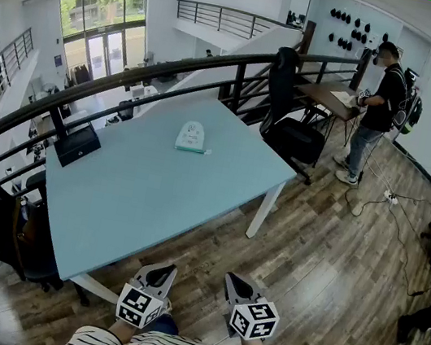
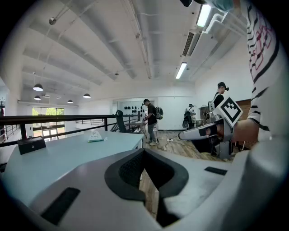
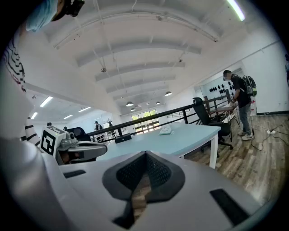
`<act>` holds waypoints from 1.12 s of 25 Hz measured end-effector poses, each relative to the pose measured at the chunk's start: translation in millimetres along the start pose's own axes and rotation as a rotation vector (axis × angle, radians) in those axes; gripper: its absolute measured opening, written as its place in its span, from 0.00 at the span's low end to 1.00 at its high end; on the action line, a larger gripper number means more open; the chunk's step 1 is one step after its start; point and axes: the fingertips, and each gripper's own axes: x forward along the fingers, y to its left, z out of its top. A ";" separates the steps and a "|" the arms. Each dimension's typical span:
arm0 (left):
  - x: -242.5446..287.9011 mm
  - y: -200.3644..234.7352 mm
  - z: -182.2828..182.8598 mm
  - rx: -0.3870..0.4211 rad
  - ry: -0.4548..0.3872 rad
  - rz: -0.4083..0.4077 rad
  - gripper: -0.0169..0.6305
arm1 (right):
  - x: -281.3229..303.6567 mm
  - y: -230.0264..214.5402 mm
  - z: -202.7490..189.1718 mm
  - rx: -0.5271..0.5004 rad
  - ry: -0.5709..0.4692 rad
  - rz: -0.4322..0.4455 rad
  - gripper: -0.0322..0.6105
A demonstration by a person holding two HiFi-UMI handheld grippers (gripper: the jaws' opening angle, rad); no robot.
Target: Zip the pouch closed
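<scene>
A small pale-green pouch (image 1: 192, 136) lies on the far part of the light blue table (image 1: 138, 187); it also shows as a small shape in the left gripper view, pouch (image 2: 95, 136), and in the right gripper view, pouch (image 3: 165, 131). My left gripper (image 1: 165, 273) and right gripper (image 1: 234, 282) hang close to my body, short of the table's near edge and far from the pouch. Both are shut with nothing between the jaws. Each gripper shows in the other's view: right gripper (image 2: 189, 134), left gripper (image 3: 101, 147).
A black box (image 1: 77, 143) sits at the table's left end. A black railing (image 1: 133, 75) runs behind the table. An office chair (image 1: 290, 123) stands at the far right corner. A person (image 1: 380, 106) stands by a wooden desk beyond. Cables lie on the wood floor (image 1: 324, 261).
</scene>
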 end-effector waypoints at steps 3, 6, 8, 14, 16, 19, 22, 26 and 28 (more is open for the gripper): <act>-5.4 1.1 -2.4 0.003 -0.005 -0.002 0.06 | 1.1 6.6 -2.4 -0.002 -0.005 0.001 0.09; -11.3 1.1 -4.0 0.004 -0.008 -0.003 0.06 | 0.7 12.0 -3.9 -0.004 -0.005 0.000 0.09; -14.9 -0.5 -5.4 0.003 -0.006 -0.002 0.06 | -1.3 14.6 -4.4 -0.005 -0.005 0.001 0.09; -16.3 -1.1 -8.0 0.002 -0.012 -0.006 0.06 | -1.2 16.3 -3.2 0.037 -0.034 0.023 0.09; -17.3 -3.0 -7.5 -0.007 -0.022 -0.014 0.06 | -2.3 14.8 -1.5 0.055 -0.056 0.022 0.09; -16.0 -5.4 -5.9 -0.033 -0.039 -0.019 0.07 | -3.5 10.8 -2.1 0.016 -0.053 -0.001 0.10; -10.7 -2.0 -5.4 -0.055 -0.027 -0.011 0.29 | -1.4 4.8 -2.1 0.012 -0.053 0.000 0.11; 0.3 14.5 -1.9 -0.058 -0.021 0.001 0.29 | 12.5 -4.9 1.4 0.032 -0.045 0.007 0.28; 11.2 23.8 -1.5 -0.060 -0.011 -0.004 0.29 | 22.2 -11.6 4.1 0.041 -0.036 0.009 0.28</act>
